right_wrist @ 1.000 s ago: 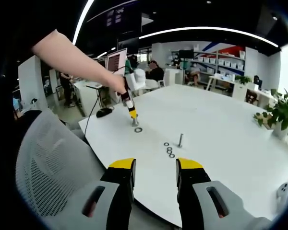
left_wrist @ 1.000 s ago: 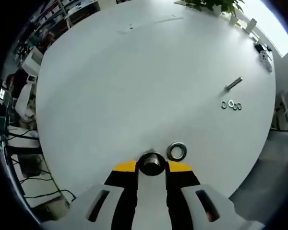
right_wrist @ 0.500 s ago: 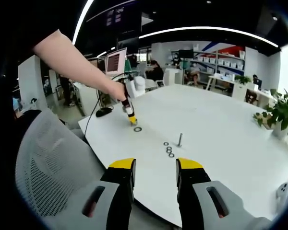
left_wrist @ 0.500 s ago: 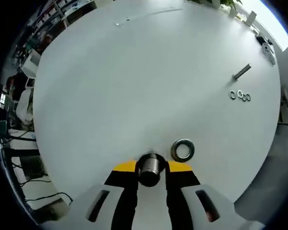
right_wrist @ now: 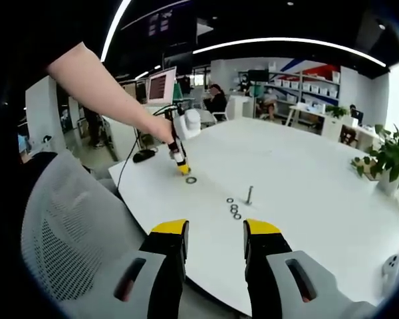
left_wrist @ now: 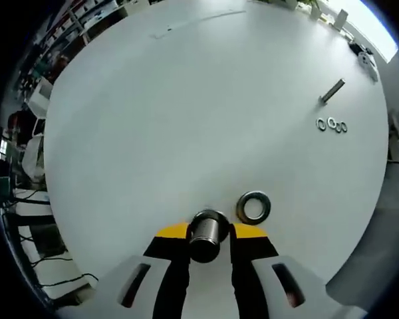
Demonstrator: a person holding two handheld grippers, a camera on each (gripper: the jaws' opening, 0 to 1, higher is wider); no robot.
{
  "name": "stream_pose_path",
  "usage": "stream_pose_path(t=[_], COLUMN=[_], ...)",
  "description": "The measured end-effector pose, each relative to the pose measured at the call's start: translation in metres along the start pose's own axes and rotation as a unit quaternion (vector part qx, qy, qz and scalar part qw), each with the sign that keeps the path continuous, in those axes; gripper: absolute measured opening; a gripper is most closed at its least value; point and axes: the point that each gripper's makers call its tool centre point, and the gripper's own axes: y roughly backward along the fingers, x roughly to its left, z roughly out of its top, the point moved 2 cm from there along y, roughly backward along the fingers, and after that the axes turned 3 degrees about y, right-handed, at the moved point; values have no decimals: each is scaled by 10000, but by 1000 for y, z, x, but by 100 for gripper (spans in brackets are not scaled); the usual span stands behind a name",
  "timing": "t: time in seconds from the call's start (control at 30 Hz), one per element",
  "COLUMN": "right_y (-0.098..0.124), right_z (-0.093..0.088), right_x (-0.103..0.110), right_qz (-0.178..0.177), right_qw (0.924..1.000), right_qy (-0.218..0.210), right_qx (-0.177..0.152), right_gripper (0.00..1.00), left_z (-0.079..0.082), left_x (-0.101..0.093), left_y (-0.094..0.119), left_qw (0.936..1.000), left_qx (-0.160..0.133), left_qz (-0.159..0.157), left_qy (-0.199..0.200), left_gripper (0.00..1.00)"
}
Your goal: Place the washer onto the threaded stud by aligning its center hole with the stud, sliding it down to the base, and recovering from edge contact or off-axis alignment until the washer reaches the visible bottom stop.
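In the left gripper view, the left gripper (left_wrist: 209, 234) is clenching a short metal stud (left_wrist: 207, 228) between its yellow-tipped jaws, end-on to the camera. A large steel washer (left_wrist: 253, 207) is lying flat on the white table (left_wrist: 186, 113), just beside the stud and apart from it. Far off, 3 small washers (left_wrist: 332, 125) are sitting in a row near a slim bolt (left_wrist: 332, 91).

In the right gripper view, the right gripper (right_wrist: 214, 234) is hanging released, jaws apart and holding nothing, above the table edge. A person's arm (right_wrist: 100, 83) is reaching in with the left gripper beside the large washer. A mesh chair (right_wrist: 66, 232) is standing close by.
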Motion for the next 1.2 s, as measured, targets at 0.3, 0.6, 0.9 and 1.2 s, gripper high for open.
stream_pose_path(t=[0.3, 0.6, 0.9, 1.2], right_y=[0, 1, 1, 2], right_z=[1, 3, 4, 4], right_x=[0, -1, 0, 0], right_qz=[19, 14, 34, 27], right_qw=[10000, 9999, 9999, 9999], right_qy=[-5, -43, -21, -35], right_qx=[-31, -102, -113, -127], right_gripper=[35, 35, 35, 35], left_z=[12, 38, 47, 33], left_x=[4, 0, -36, -50], left_y=[20, 40, 29, 4], left_qw=[9989, 9945, 9950, 9976], left_qx=[-447, -1035, -751, -260], left_qz=[10, 152, -58, -279], left_qy=[149, -94, -655, -569], left_gripper=[31, 40, 36, 36])
